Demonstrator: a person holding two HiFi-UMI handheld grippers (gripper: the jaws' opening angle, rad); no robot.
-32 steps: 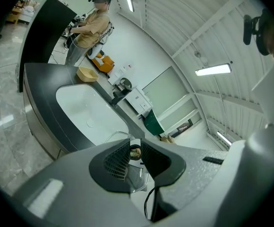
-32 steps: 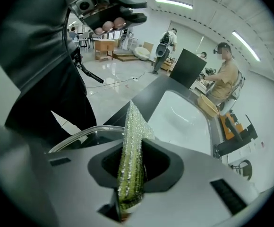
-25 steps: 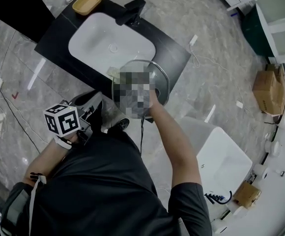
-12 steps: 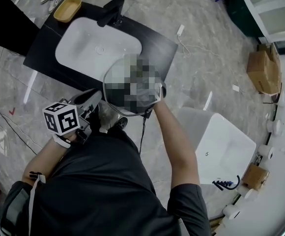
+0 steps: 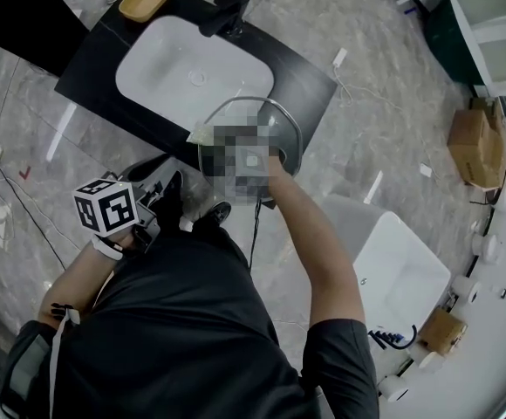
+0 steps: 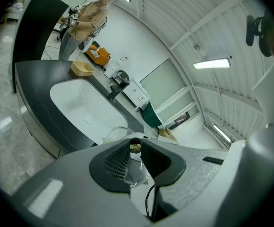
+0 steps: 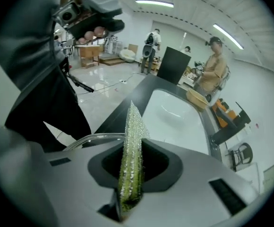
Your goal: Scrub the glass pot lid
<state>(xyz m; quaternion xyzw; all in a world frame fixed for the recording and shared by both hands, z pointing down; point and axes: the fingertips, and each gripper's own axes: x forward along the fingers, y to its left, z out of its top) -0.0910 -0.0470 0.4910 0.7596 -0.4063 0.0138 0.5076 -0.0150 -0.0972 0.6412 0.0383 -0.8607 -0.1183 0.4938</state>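
The round glass pot lid [image 5: 244,113] with its metal rim is up in the air in the middle of the head view. It hangs over the front edge of the black counter [image 5: 301,94], to the lower right of the white sink [image 5: 174,72].

The left gripper [image 6: 135,143] comes at the lid from the lower left. Its fingers are nearly together, and clear glass shows in the thin gap between them. I think they are pinching the rim to hold the lid up.

The right gripper [image 7: 133,150] reaches in from the lower right. Its fingers are closed on a green sparkly scrub pad [image 7: 131,126]. The pad stands on its thin edge and sticks straight out past the fingers, toward the sink.

In the right gripper view the lid's rim curves just beside the pad, to the lower left. The right gripper is the nearer one for scrubbing. I think the pad's flat side must press on the glass next.
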